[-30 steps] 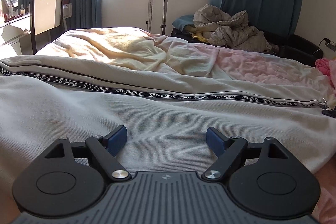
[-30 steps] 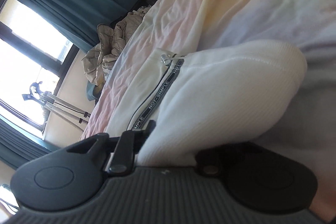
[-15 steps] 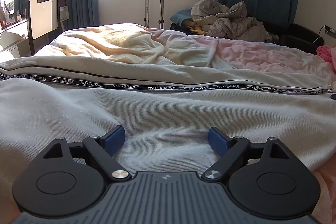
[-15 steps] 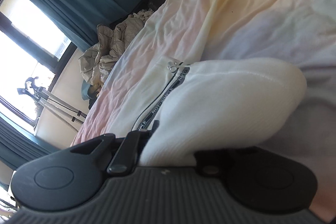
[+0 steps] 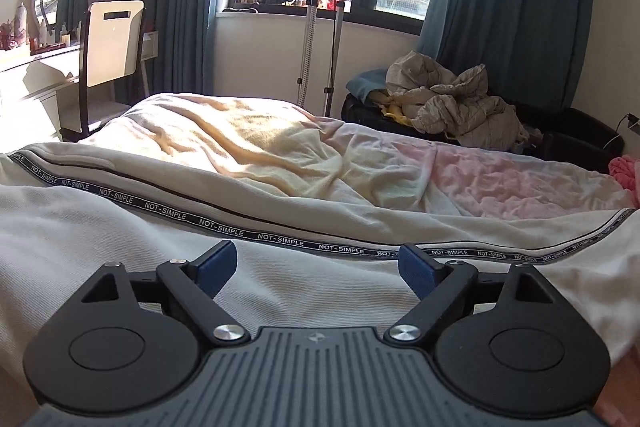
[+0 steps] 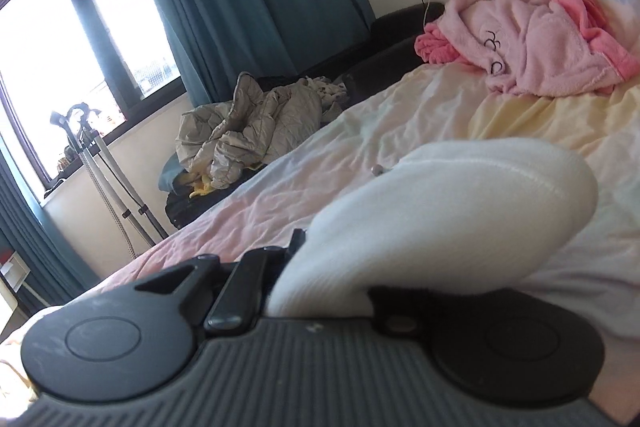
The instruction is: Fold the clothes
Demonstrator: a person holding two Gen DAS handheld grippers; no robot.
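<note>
The left gripper [image 5: 316,267] has a grey ribbed housing behind its fingers, bearing a small pale emblem. Two round black discs, each with an embossed circle, flank it. Black link arms run forward from silver pivot screws to blue pads [image 5: 218,263] on the fingertips. The right gripper [image 6: 320,263] shows the same ribbed grey housing and black discs, dusty and scuffed.
</note>
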